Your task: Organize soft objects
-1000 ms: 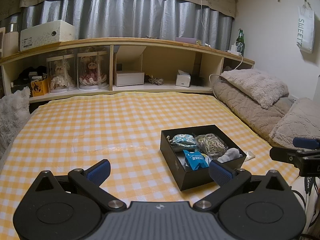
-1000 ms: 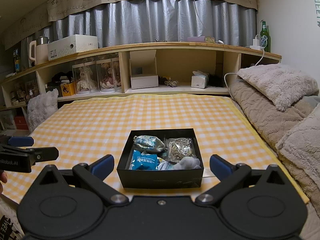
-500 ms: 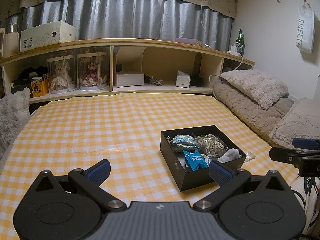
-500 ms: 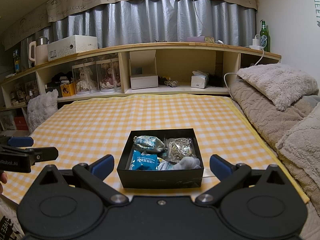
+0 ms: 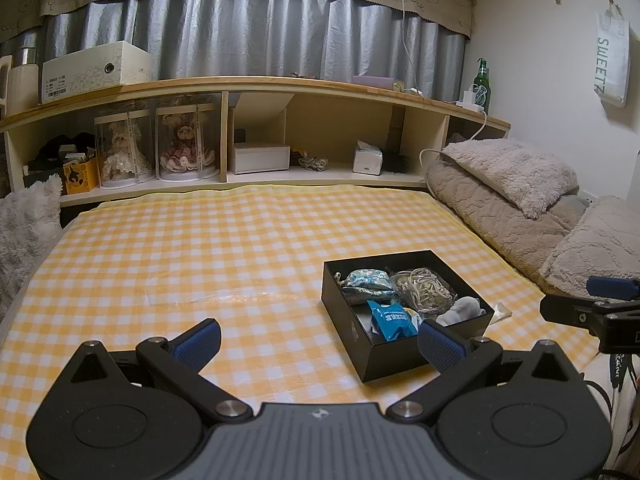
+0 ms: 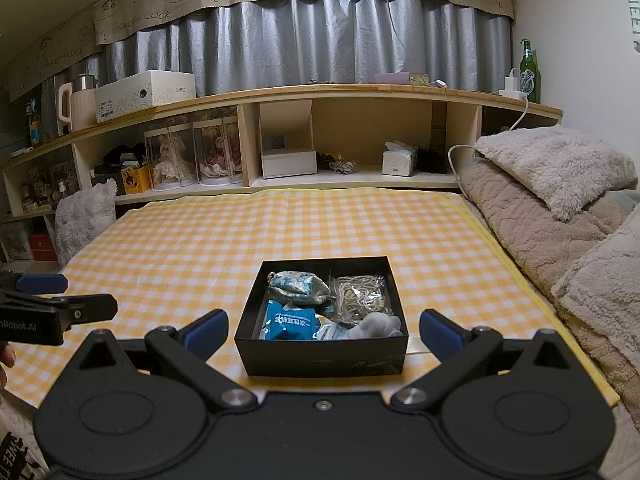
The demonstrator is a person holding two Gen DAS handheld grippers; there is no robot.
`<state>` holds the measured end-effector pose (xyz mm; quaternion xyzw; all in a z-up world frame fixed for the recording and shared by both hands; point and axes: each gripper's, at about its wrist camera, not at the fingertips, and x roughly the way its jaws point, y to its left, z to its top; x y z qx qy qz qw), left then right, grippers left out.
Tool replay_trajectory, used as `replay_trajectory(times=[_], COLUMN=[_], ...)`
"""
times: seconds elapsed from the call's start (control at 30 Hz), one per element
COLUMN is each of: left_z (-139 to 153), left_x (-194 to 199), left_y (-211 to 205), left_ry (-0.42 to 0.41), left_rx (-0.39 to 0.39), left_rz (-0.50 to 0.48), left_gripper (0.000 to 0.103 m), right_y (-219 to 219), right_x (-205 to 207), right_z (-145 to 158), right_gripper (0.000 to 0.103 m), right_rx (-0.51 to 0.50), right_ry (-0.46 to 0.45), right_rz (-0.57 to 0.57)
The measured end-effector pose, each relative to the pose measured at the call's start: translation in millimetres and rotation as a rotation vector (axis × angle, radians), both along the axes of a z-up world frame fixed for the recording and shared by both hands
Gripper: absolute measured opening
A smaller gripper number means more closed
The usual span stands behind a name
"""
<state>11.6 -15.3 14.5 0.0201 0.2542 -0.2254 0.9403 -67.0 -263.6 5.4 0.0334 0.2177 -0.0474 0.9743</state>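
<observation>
A black open box [image 6: 324,356] sits on the yellow checked cloth [image 6: 200,248]. It holds a blue patterned pouch [image 6: 298,286], a clear bag of cords [image 6: 362,294], a blue packet [image 6: 290,322] and a white soft item [image 6: 378,325]. My right gripper [image 6: 322,330] is open and empty, its fingers either side of the box's near wall. My left gripper [image 5: 320,340] is open and empty, left of the box [image 5: 404,344]; the same contents show there. Each gripper appears at the edge of the other's view.
A wooden shelf [image 6: 320,92] with doll cases, boxes and a tissue box runs along the back. Fluffy pillows and a blanket [image 6: 552,216] lie on the right. A grey fluffy cushion [image 6: 82,220] stands at the left edge. A green bottle [image 6: 529,70] stands on the shelf top.
</observation>
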Motion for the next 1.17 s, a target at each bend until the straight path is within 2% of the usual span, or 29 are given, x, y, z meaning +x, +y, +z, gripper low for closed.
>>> replay_trajectory(times=[1.17], left_z=[-1.1], left_x=[-1.1], left_y=[-0.2], left_ry=[-0.005], left_rx=[0.007], left_rz=[0.004], left_gripper=[0.103], right_y=[2.2], right_x=[-0.9], right_z=[-0.4], right_gripper=[0.103], right_rx=[0.007], right_ry=[0.002], right_rz=[-0.001])
